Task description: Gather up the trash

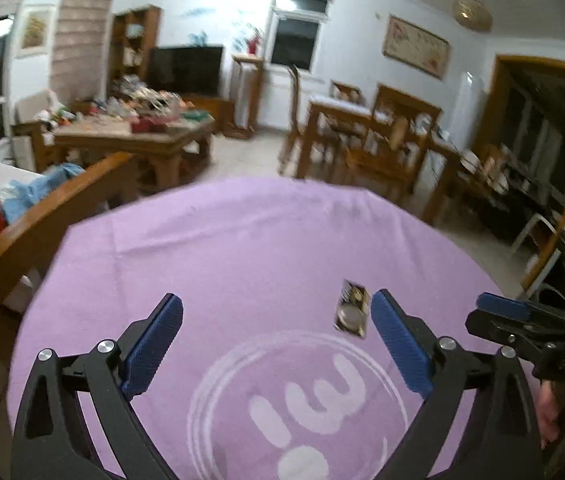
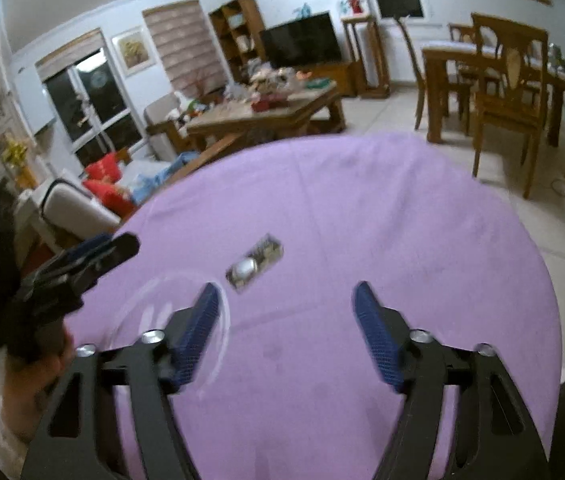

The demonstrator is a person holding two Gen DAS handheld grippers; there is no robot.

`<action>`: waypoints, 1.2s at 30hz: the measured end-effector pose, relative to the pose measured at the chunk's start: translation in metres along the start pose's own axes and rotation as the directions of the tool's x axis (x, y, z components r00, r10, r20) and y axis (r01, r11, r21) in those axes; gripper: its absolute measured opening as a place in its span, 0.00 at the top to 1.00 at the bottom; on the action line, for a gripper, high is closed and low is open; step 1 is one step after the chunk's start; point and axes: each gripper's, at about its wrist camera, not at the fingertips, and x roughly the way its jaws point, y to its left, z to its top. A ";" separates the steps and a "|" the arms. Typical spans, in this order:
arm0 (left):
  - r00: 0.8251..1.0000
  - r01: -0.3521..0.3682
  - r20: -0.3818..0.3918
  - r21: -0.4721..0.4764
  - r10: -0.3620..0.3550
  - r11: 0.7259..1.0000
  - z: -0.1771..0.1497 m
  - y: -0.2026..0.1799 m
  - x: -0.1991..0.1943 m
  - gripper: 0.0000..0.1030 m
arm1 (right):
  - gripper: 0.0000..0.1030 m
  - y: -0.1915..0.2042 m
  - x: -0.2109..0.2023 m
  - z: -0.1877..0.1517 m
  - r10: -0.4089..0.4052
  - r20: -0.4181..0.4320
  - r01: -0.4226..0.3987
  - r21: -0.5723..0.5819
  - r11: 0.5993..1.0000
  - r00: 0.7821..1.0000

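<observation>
1. Wrapper (image 1: pixel 352 309) lies flat on our purple-clothed bench (image 1: pixel 242 240), long axis running away from us, just beside the left gripper (image 1: pixel 276 320).
2. Wrapper print is unreadable; the cloth logo (image 1: pixel 306 404) is partly legible.
3. Both left and right gripper (image 2: pixel 286 300) are spread, empty.

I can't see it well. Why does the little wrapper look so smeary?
Left wrist view: the wrapper is streaked by motion blur, and the room behind is soft too. Right wrist view: the wrapper smears the same way, and the fisheye lens bends the purple cloth round.
</observation>
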 end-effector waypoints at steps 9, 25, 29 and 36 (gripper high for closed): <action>0.996 -0.071 0.059 0.000 0.071 0.997 0.001 0.007 -0.006 0.05 | 0.05 0.005 0.002 0.025 -0.111 0.264 0.108 0.028 0.994 0.958; 0.981 -0.180 0.068 -0.062 0.184 0.982 0.001 0.020 -0.011 0.05 | 0.05 0.005 0.004 0.013 -0.133 0.339 0.158 -0.047 0.986 0.931; 0.976 -0.196 0.089 -0.060 0.200 0.979 0.002 0.022 -0.014 0.05 | 0.05 0.006 0.000 0.011 -0.127 0.347 0.154 -0.053 0.987 0.929; 0.970 -0.218 0.101 -0.039 0.221 0.975 0.004 0.018 -0.015 0.05 | 0.05 0.005 -0.004 0.005 -0.111 0.348 0.134 -0.041 0.990 0.931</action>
